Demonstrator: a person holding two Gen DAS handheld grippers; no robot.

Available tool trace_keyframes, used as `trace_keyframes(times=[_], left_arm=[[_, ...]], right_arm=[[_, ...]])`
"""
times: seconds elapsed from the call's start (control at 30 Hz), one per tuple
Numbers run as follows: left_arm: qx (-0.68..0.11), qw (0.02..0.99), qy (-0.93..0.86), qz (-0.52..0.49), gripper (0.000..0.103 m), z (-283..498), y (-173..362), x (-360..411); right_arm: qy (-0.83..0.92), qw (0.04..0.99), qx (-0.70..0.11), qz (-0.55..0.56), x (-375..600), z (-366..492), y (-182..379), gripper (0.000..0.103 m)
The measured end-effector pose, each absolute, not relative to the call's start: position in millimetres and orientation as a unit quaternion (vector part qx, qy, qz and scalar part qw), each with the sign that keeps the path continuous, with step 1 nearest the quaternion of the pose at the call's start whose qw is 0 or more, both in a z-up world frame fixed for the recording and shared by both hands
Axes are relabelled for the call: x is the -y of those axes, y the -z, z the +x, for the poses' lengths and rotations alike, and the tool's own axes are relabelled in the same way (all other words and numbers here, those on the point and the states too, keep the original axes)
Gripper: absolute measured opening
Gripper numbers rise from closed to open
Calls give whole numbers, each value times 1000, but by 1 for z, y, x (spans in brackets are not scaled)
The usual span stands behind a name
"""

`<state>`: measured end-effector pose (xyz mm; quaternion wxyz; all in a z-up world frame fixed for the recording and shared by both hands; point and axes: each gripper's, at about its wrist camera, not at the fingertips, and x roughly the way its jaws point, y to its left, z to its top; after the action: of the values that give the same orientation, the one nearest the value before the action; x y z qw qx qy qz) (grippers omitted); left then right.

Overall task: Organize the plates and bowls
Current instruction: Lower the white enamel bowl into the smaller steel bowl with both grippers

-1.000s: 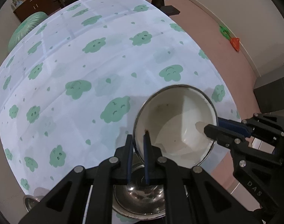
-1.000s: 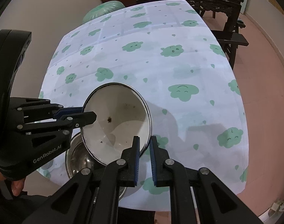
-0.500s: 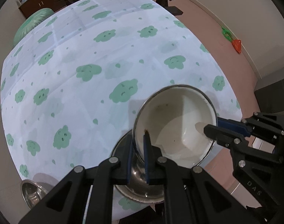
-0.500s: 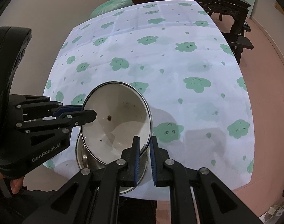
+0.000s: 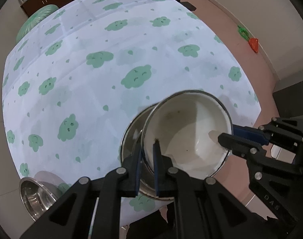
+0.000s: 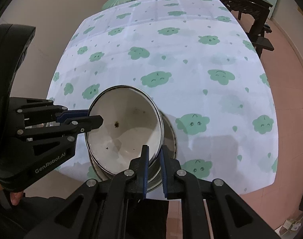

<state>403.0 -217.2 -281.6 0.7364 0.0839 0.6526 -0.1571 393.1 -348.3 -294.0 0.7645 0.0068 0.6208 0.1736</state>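
We hold the white bowl (image 5: 188, 133) tilted above the steel bowl (image 5: 131, 137), left gripper (image 5: 147, 171) and right gripper (image 6: 154, 169) jaws clamped on opposite rims, steadying it for nesting; another steel bowl (image 5: 34, 194) waits at seven o'clock on the surface (image 5: 111, 63).

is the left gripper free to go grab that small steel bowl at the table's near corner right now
Probably not yet. The left gripper is clamped on the white bowl's rim, sharing its carry with the right gripper. The small steel bowl itself sits uncovered, so the way opens once the white bowl is set down.
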Motion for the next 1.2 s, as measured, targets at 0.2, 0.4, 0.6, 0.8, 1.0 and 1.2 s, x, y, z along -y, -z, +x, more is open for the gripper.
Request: trace_keyframes(times=[0.2, 0.4, 0.6, 0.8, 1.0, 1.2], left_arm=[[-658, 731, 156, 89, 7, 394, 289, 215], [-665, 724, 156, 94, 7, 385, 296, 214], [-668, 722, 154, 95, 7, 381, 302, 212], [-674, 717, 153, 93, 7, 378, 308, 211], [-678, 713, 155, 90, 7, 378, 312, 209], [-684, 707, 158, 86, 7, 379, 318, 208]], right_arm=[[-175, 757, -629, 7, 344, 385, 301, 14], [-177, 749, -638, 8, 342, 379, 309, 14], [-180, 741, -647, 11, 340, 376, 316, 14], [-179, 735, -654, 7, 337, 375, 323, 14], [-177, 734, -656, 2, 333, 375, 328, 14], [-175, 730, -661, 1, 331, 376, 334, 14]])
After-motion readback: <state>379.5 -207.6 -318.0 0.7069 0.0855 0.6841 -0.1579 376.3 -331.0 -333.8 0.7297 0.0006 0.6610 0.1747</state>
